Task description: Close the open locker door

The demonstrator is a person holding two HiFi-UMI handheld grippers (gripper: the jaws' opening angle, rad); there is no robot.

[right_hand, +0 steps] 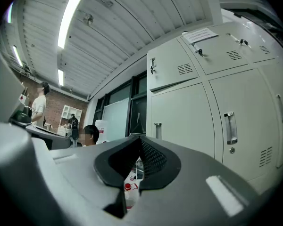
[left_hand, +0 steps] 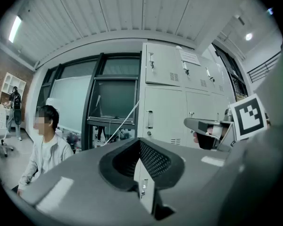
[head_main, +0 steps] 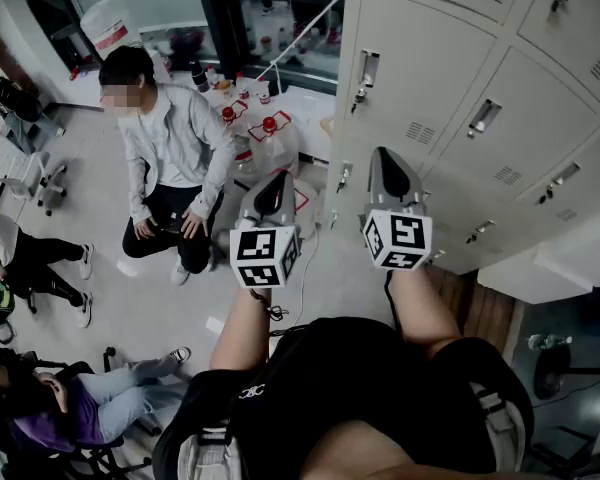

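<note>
A bank of cream metal lockers fills the upper right of the head view, and every door I can see there lies flush. The same lockers show in both gripper views, all doors flat. My left gripper is held up just left of the bank's corner, jaws shut with nothing in them. Close in front of a lower door, my right gripper is likewise shut and holds nothing. Neither touches a locker. A pale slab juts out at the bank's lower right; whether it is a door is unclear.
A person in a grey top sits on the floor left of the lockers. Other people sit at the left edge. Red-capped bottles and containers crowd the floor by the dark window frame.
</note>
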